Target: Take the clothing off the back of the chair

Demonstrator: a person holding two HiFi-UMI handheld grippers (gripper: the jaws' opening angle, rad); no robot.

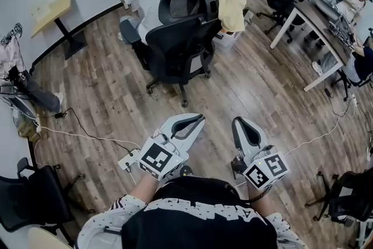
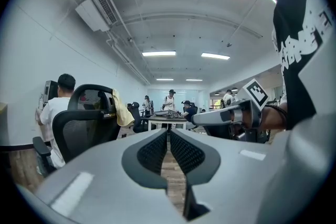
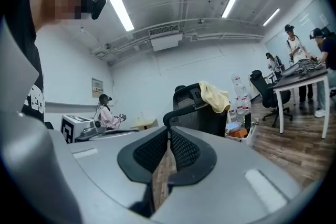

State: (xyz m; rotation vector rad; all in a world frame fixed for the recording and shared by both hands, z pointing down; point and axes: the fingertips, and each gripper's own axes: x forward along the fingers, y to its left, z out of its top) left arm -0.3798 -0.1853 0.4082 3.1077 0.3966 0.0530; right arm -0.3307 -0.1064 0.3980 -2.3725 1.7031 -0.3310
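Over top corner of black office chair [image 1: 180, 38] backrest, well ahead across wood floor [image 1: 116, 96]: yellow garment [image 1: 231, 4], draped, untouched. Left tongs [image 1: 198, 119], right tongs [image 1: 240, 124]: closed, empty, level near body; likely carried idle pending approach, garment out of reach.

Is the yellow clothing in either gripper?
No, the yellow clothing hangs on the chair back, well ahead of the left gripper and right gripper, both shut, empty.
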